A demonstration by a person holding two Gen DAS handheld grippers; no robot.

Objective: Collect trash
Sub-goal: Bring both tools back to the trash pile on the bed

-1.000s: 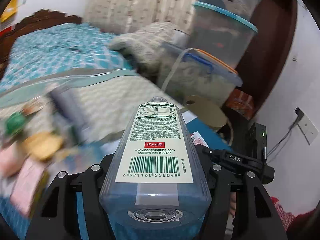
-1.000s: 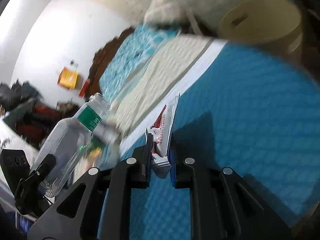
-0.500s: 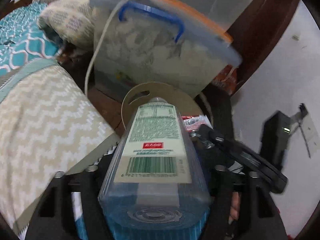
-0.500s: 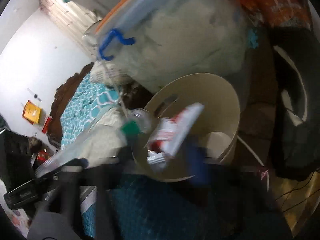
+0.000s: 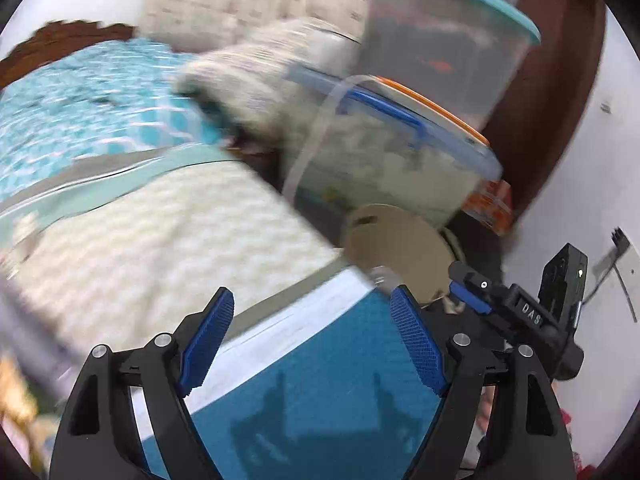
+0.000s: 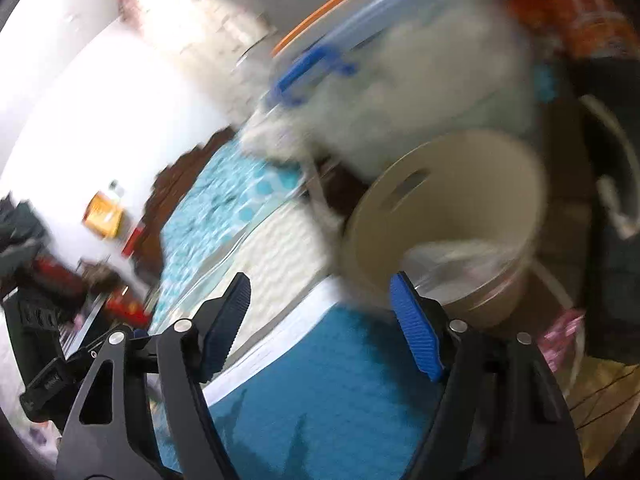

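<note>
My left gripper [image 5: 311,296] stands open and empty over the blue mat [image 5: 320,380], back from the beige round bin [image 5: 396,256]. In the right wrist view my right gripper [image 6: 320,284] is open with nothing between its fingers, and its jaws are closing. It points at the beige bin [image 6: 448,208], just beyond its right fingertip. A blurred clear plastic shape [image 6: 452,260] lies inside the bin. The right gripper's body [image 5: 516,312] shows at the right of the left wrist view.
Stacked clear storage boxes [image 5: 400,148] with a blue handle and an orange lid stand behind the bin. A zigzag blanket [image 5: 160,232] and a teal bedcover [image 5: 80,92] lie to the left. Blurred litter [image 5: 12,392] sits at the far left edge. A wall socket [image 5: 620,256] is at the right.
The left gripper has let go of the clear bottle and pulled back from the bin. The right gripper has opened and dropped its red and white wrapper, which is no longer in view.
</note>
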